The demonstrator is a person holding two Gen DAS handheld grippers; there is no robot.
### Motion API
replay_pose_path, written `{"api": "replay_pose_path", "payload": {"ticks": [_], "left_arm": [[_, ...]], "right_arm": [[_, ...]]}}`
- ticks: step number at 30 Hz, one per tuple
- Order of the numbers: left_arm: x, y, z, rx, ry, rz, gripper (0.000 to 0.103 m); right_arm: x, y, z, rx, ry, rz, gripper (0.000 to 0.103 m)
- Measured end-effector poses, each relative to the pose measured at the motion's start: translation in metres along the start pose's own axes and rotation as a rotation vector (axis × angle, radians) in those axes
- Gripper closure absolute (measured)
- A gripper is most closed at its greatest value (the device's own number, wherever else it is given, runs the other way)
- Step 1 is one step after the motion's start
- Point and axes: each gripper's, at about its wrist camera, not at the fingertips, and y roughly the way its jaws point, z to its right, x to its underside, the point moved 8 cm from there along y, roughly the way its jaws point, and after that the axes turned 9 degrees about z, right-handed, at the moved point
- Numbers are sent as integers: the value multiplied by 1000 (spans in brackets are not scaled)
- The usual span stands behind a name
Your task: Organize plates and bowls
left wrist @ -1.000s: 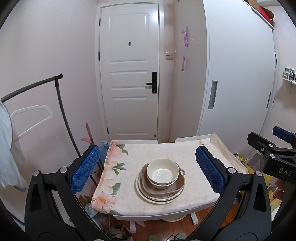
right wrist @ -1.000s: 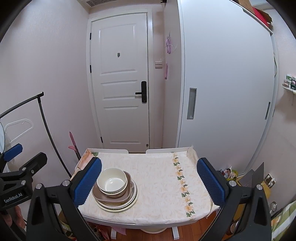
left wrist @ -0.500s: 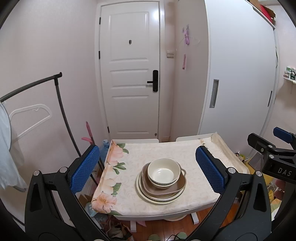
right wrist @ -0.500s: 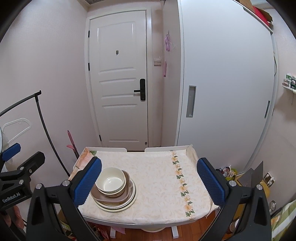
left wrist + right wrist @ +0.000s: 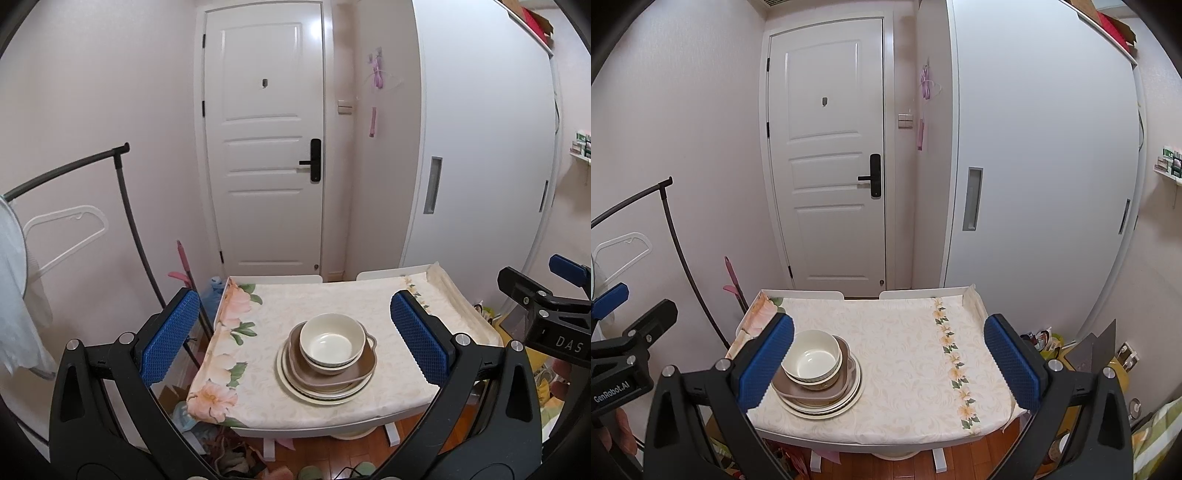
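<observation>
While both grippers hang short of the tabletop [image 5: 369, 295], the left gripper [image 5: 291, 341] and right gripper [image 5: 888, 360] gape wide, holding nothing. Toward the tabletop's 8 o'clock corner, a cream bowl [image 5: 332, 343] nests in a brown dish [image 5: 360, 371] atop stacked cream plates [image 5: 295, 384]

Stacked plates [image 5: 322, 392] mostly covered by brown dish [image 5: 332, 376] and bowl [image 5: 331, 344], plate count unclear
</observation>
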Motion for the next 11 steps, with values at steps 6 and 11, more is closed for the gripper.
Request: {"api": "replay_pose_path", "payload": {"ticks": [6, 11], "left_arm": [[2, 1, -8, -74, -3, 11, 0], [0, 1, -13, -95, -11, 30, 0]], "right_arm": [[7, 3, 2, 0, 4, -9, 1], [14, 8, 5, -1, 4, -19, 1]]}}
